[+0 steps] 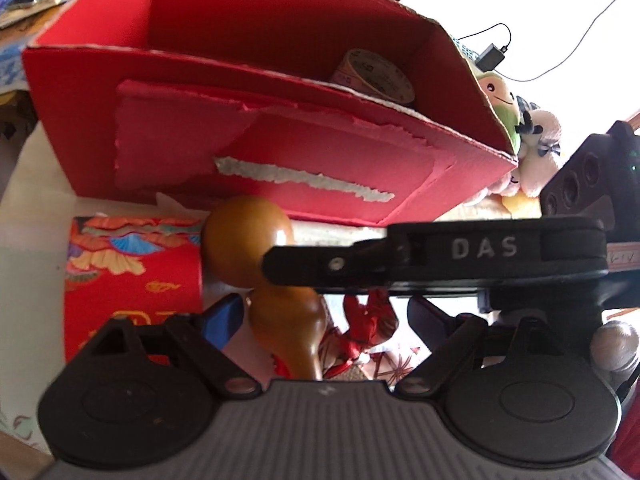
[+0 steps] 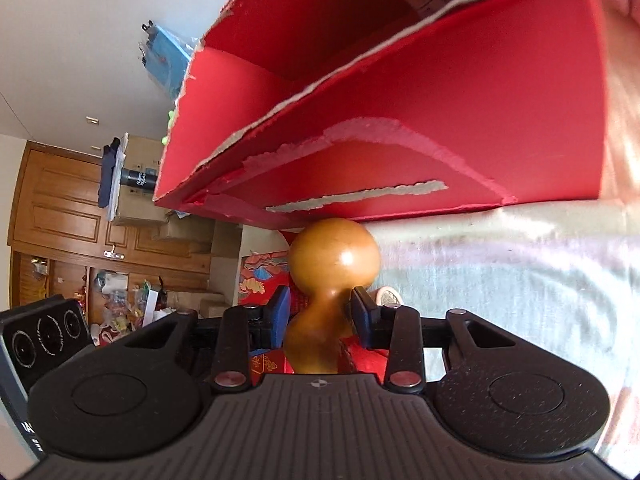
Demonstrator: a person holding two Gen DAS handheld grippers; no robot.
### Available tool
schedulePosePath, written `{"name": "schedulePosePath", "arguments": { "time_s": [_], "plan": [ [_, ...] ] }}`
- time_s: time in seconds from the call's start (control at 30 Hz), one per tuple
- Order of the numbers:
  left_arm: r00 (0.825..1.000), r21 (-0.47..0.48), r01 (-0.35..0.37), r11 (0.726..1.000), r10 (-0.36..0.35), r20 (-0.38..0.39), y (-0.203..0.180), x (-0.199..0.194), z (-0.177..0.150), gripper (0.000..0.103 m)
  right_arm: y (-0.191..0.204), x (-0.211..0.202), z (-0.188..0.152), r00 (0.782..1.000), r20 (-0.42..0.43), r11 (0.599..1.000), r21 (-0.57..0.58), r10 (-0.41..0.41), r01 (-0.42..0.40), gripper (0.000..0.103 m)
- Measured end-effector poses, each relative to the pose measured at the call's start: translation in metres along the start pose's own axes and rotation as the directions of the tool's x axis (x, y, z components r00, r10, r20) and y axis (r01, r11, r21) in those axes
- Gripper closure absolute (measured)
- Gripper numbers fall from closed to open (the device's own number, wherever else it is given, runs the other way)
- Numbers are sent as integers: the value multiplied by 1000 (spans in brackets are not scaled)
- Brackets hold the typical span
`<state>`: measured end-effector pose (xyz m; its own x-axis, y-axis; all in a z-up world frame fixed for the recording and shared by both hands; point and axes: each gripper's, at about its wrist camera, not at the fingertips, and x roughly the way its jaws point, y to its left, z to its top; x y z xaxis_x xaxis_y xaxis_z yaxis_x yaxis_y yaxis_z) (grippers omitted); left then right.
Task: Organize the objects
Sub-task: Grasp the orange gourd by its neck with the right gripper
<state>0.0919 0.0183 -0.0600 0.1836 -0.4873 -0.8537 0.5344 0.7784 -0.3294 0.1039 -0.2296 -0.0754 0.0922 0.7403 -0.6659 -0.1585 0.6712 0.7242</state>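
The right tool [image 2: 320,312] pinches the gourd [image 2: 332,264] at its narrow waist, one blue pad on each side. The gourd's long axis runs forward along the fingers, large bulb leading, pointed at the lower front wall of the red box [image 2: 440,120] at upper centre of the right wrist view. The bulb sits just below the box's near rim, close to the wall (contact cannot be confirmed).

The left tool [image 1: 320,316] is spread and holds nothing; in its view the gourd lies at centre left, beside its left pad [image 1: 222,316]. A tape roll [image 1: 376,76] already rests inside the box, upper right.

Judgement: the box opening lies above and beyond the gourd, so the right tool is the one placed to lift it over the rim.
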Motion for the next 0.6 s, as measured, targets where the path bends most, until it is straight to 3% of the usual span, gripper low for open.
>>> {"name": "schedulePosePath", "arguments": {
  "time_s": [0.2,0.6],
  "plan": [
    [999,-16,28,999,-28,-35,4,12,4,14,-1,4,3,1000,-30,1000,9,3,-3,65],
    [999,26,32,999,-32,-17,-3,6,8,18,5,5,3,999,-41,998,-62,-9,7,68]
  ]
}}
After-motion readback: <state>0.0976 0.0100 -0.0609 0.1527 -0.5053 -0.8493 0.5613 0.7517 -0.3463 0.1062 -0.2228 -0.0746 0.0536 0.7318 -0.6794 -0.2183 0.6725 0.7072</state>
